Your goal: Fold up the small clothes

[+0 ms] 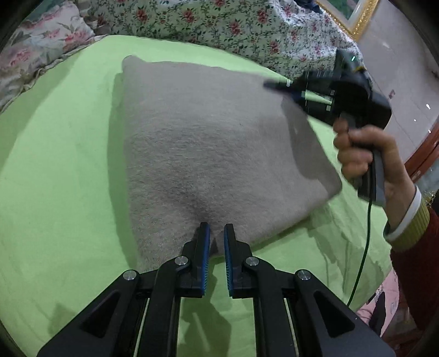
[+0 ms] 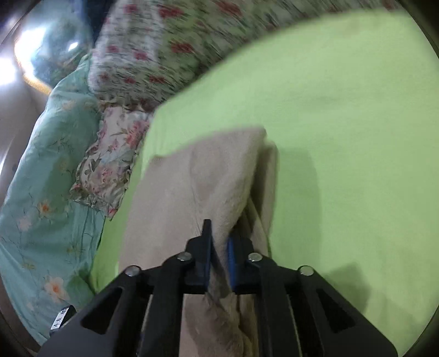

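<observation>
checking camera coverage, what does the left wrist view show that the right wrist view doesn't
Left wrist view only: the person's hand holding the right hand-held gripper at the cloth's far right edge, a gold picture frame, and the left hand-held gripper pinching the near edge.

Right wrist view only: a teal floral quilt, and the right gripper's pads closed on a fold of cloth.

Both: the beige cloth on the green sheet, and floral bedding behind.

Fuzzy matt beige cloth [image 1: 208, 142]; smooth matt green sheet [image 1: 63, 178].
</observation>
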The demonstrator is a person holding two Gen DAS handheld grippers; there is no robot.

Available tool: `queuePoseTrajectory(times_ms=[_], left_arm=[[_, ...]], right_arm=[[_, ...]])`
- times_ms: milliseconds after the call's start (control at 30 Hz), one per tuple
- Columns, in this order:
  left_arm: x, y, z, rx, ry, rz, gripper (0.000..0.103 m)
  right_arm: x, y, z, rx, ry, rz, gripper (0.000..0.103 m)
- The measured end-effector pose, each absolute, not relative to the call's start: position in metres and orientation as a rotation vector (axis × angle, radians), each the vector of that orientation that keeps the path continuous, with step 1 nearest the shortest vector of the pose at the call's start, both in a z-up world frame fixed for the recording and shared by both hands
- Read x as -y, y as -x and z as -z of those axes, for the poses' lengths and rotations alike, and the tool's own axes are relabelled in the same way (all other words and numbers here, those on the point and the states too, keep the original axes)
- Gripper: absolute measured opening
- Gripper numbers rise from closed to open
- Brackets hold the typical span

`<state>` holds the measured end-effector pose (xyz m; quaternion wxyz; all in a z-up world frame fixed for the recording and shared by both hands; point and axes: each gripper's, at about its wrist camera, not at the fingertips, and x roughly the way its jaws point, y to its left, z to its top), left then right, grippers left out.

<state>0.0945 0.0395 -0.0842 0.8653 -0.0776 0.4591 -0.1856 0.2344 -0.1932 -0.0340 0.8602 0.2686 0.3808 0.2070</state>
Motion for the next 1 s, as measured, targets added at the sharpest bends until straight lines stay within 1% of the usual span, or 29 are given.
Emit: queuePoseTrajectory(times_ms=[67, 100, 167, 200, 233, 267, 300, 400, 467, 500, 567, 600, 633, 733, 800, 900, 933, 967, 1000], left_arm=[[-0.034, -0.099, 0.089, -0.991, 0.166, 0.386, 0.010], [-0.034, -0.099, 0.092, -0.999, 0.170, 0.385, 0.009], [-0.030, -0.101, 0.094, -1.000, 0.167, 0.381, 0.009], [-0.030, -0.101, 0.094, -0.998, 0.166, 0.379, 0.009], [-0.031, -0.100, 0.094, -0.999, 0.167, 0.379, 0.009], [-0.032, -0.099, 0.094, -1.000, 0.168, 0.378, 0.010], [-0.033, -0.096, 0.093, -1.001, 0.169, 0.378, 0.010], [-0.037, -0.093, 0.085, -1.001, 0.183, 0.389, 0.010], [-0.040, -0.086, 0.071, -0.970, 0.196, 0.401, 0.010], [-0.043, -0.086, 0.062, -0.944, 0.205, 0.407, 0.012], [-0.050, -0.088, 0.046, -0.897, 0.220, 0.395, 0.020], [-0.055, -0.091, 0.040, -0.875, 0.232, 0.385, 0.026], [-0.058, -0.096, 0.035, -0.858, 0.247, 0.382, 0.030], [-0.069, -0.120, 0.028, -0.824, 0.267, 0.344, 0.030], [-0.074, -0.137, 0.029, -0.807, 0.289, 0.338, 0.027], [-0.079, -0.162, 0.037, -0.828, 0.340, 0.405, 0.027], [-0.077, -0.172, 0.046, -0.859, 0.324, 0.393, 0.022], [-0.075, -0.182, 0.056, -0.901, 0.307, 0.365, 0.014], [-0.074, -0.190, 0.067, -0.942, 0.297, 0.332, 0.002]], right_arm=[[0.193, -0.237, 0.023, -0.769, -0.517, -0.420, 0.008], [0.191, -0.242, 0.026, -0.795, -0.476, -0.393, 0.008], [0.189, -0.255, 0.049, -0.891, -0.429, -0.345, 0.008], [0.192, -0.258, 0.065, -0.934, -0.456, -0.343, 0.010], [0.197, -0.257, 0.070, -0.931, -0.492, -0.341, 0.011], [0.204, -0.252, 0.071, -0.905, -0.529, -0.341, 0.017], [0.212, -0.245, 0.066, -0.877, -0.558, -0.315, 0.026], [0.223, -0.222, 0.045, -0.802, -0.566, -0.272, 0.026], [0.225, -0.200, 0.025, -0.745, -0.549, -0.277, 0.026], [0.223, -0.194, 0.018, -0.732, -0.540, -0.289, 0.026], [0.215, -0.181, 0.005, -0.719, -0.514, -0.324, 0.026], [0.209, -0.175, 0.001, -0.714, -0.497, -0.350, 0.026], [0.201, -0.170, -0.001, -0.720, -0.481, -0.376, 0.026], [0.180, -0.166, 0.007, -0.760, -0.447, -0.404, 0.026], [0.168, -0.169, 0.019, -0.787, -0.398, -0.379, 0.026], [0.166, -0.183, 0.040, -0.836, -0.389, -0.354, 0.026], [0.168, -0.189, 0.047, -0.856, -0.382, -0.336, 0.023], [0.170, -0.195, 0.056, -0.885, -0.378, -0.323, 0.022], [0.175, -0.201, 0.065, -0.899, -0.402, -0.325, 0.021]])
